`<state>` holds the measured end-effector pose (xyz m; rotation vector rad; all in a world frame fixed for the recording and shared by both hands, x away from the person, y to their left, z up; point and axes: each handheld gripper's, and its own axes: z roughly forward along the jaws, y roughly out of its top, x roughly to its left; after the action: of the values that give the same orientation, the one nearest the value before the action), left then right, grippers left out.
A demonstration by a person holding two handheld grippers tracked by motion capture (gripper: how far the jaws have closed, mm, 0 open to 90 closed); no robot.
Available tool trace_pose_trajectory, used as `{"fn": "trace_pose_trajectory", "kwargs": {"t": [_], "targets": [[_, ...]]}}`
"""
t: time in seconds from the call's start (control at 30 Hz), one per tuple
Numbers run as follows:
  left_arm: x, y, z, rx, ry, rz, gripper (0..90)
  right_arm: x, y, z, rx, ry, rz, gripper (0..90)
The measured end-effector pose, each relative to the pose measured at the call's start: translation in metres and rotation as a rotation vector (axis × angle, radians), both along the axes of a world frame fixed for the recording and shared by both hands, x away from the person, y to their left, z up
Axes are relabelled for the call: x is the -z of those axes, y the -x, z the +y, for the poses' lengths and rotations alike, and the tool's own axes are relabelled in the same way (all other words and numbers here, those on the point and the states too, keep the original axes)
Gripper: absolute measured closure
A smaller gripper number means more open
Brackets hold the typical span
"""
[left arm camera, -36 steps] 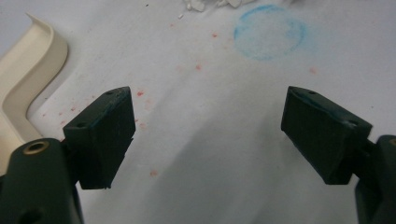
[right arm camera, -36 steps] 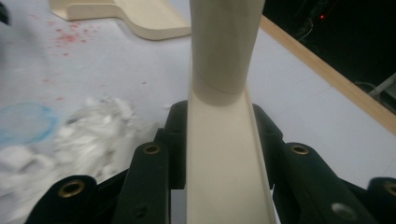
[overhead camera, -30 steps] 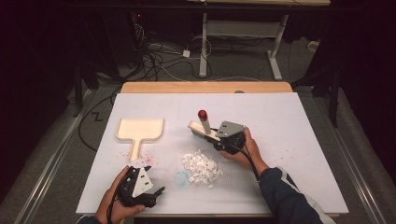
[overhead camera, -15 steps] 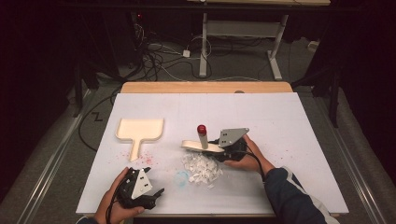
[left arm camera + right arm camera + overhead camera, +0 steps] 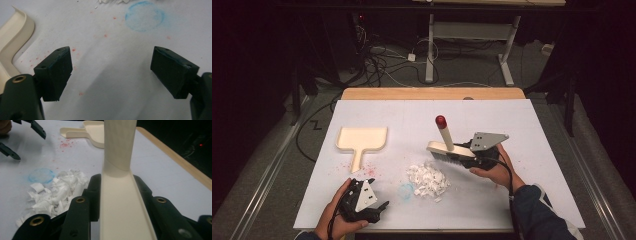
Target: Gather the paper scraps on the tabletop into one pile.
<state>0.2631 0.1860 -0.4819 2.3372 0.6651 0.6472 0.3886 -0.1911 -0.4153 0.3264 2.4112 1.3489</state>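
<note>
While right gripper (image 5: 462,159) clamps brush (image 5: 447,149), scraps (image 5: 428,180) lie mid-table.

tongs (image 5: 112,72): black, brass screws | plate: grey | sleeve (image 5: 542,212): navy

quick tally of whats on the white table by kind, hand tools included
brush: 1, clamped in the right tool
dustpan: 1
pile of white paper scraps: 1
hand tools: 2, counting the open left tool
total: 5
</note>
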Motion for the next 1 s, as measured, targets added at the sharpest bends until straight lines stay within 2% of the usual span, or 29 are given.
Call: {"fn": "trace_pose_trajectory", "kwargs": {"t": [0.23, 0.33, 0.5, 0.67, 0.73, 0.87, 1.0], "targets": [[-0.001, 0.001, 0.001, -0.003, -0.009, -0.001, 16.9, -0.014, 0.019, -0.03, 0.099, -0.018, 0.02, 67.5], [-0.001, 0.001, 0.001, -0.005, -0.008, -0.004, 16.9, -0.02, 0.028, -0.044, 0.115, -0.046, 0.06, 67.6], [-0.002, 0.002, 0.002, -0.004, -0.006, -0.008, 16.9, -0.025, 0.048, -0.062, 0.146, -0.038, 0.111, 67.6], [-0.002, 0.003, 0.002, -0.005, -0.012, -0.012, 16.9, -0.022, 0.071, -0.079, 0.177, -0.046, 0.19, 67.6], [-0.002, 0.003, 0.001, 0.0, -0.02, -0.012, 16.9, -0.02, 0.08, -0.085, 0.209, -0.06, 0.224, 67.6], [-0.002, 0.003, -0.001, 0.0, -0.029, -0.018, 16.9, -0.017, 0.091, -0.095, 0.205, -0.077, 0.324, 67.5], [-0.002, 0.003, -0.002, 0.006, -0.051, -0.021, 16.8, -0.01, 0.093, -0.099, 0.191, -0.047, 0.398, 67.5]]}}
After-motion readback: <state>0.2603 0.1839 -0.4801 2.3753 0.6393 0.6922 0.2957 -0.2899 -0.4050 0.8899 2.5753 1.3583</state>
